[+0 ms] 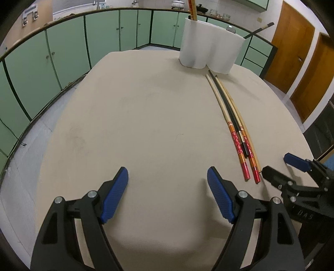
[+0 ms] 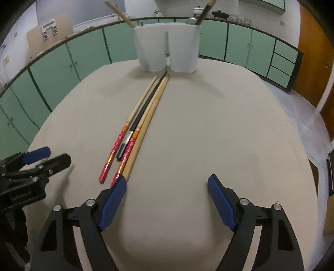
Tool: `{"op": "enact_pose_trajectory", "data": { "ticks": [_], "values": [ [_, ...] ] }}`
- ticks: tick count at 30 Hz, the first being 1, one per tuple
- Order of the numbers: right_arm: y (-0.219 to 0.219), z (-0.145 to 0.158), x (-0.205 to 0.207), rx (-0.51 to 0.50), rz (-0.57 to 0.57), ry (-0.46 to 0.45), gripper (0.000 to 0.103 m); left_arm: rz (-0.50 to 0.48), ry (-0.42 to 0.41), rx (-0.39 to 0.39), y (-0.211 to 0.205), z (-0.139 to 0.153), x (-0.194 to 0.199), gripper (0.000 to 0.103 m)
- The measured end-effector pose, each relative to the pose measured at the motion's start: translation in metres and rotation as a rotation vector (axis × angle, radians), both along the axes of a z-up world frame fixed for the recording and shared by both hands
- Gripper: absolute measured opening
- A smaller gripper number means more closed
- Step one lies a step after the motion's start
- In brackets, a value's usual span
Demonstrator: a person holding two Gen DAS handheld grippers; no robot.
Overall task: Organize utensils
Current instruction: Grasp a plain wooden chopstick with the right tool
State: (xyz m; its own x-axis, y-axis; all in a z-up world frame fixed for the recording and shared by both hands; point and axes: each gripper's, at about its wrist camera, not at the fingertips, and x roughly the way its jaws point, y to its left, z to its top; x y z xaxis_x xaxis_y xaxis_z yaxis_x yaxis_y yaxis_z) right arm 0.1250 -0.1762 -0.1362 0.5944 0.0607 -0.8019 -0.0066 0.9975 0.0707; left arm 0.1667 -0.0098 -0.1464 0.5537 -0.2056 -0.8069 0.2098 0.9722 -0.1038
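My right gripper hangs over the table with its blue pads spread wide and nothing between them; its left pad sits right at the near end of the plain wooden chopstick, and I cannot tell whether it touches. My left gripper is likewise spread apart over bare tabletop, empty, with the chopsticks off to its right side. The loose chopsticks lie in a tight bundle on the table, roughly parallel, thick ends toward me and tips pointing at the holder: a red-patterned chopstick on the left of the bundle, a black chopstick next to it, a second red-patterned one beside that, and the plain wooden one on the right edge. Their tips stop just short of the white utensil holder, which stands upright at the far side of the table and has rounded lobes. A few sticks already stand tilted in it, one leaning left and a dark one leaning right. Behind the table runs a row of green cabinets, with wooden doors on the right.
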Motion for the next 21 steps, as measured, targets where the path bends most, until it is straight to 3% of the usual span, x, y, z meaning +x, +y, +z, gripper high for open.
{"op": "enact_pose_trajectory", "data": {
  "ticks": [14, 18, 21],
  "values": [
    [0.017, 0.000, 0.003, -0.037, 0.027, -0.012, 0.069, 0.012, -0.001, -0.003, 0.003, 0.000, 0.003, 0.077],
    [0.013, 0.001, 0.006, -0.049, 0.006, -0.018, 0.061, 0.013, 0.001, -0.006, 0.004, 0.001, 0.002, 0.077],
    [0.002, 0.002, 0.007, -0.038, -0.021, -0.015, 0.061, 0.012, 0.001, -0.005, 0.003, 0.001, 0.003, 0.077]
  ]
}}
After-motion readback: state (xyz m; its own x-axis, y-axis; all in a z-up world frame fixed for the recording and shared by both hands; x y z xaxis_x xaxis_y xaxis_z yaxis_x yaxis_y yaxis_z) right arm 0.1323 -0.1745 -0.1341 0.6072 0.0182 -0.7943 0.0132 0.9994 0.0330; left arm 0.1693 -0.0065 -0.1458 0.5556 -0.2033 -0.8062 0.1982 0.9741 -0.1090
